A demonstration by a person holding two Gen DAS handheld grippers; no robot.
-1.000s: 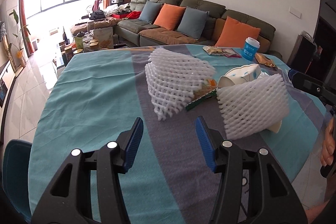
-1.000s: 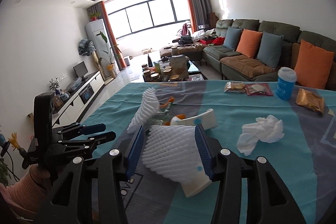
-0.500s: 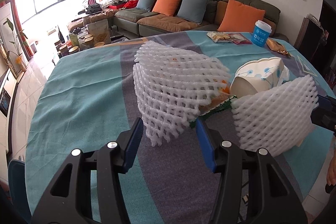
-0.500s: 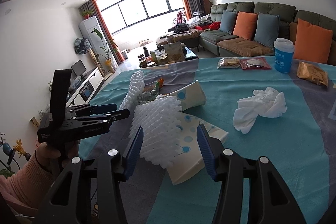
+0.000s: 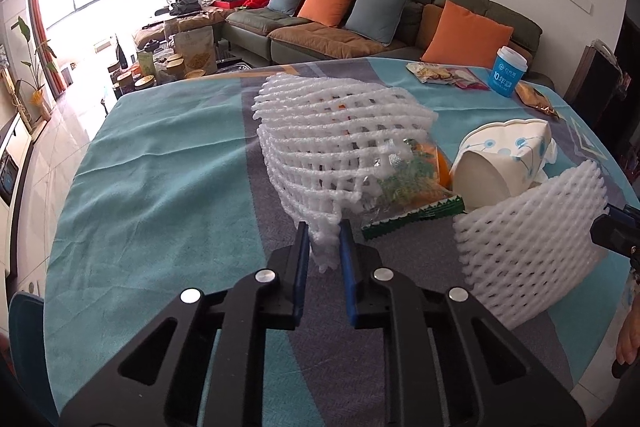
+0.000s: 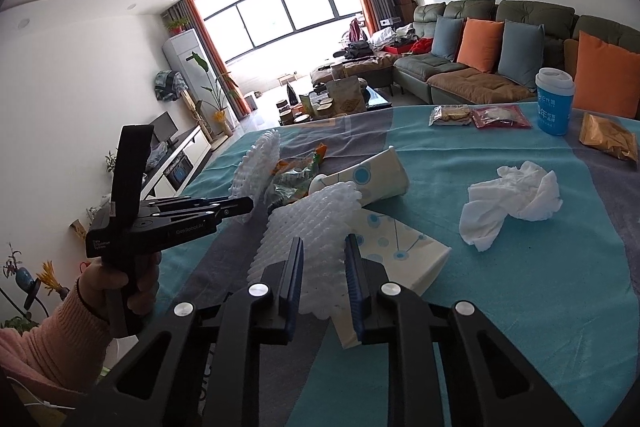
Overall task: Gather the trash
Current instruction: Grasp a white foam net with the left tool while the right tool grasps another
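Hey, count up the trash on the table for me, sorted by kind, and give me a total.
Foam nets: 2
Paper cups: 2
Crumpled tissue: 1
Orange and green snack wrapper: 1
Total: 6

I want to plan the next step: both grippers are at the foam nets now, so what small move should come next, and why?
Probably lift both a little. The left gripper has just closed on the corner of one foam net, the right gripper on the other net. Both nets rest on a wrapper and paper cups, so rising slowly may leave those behind.
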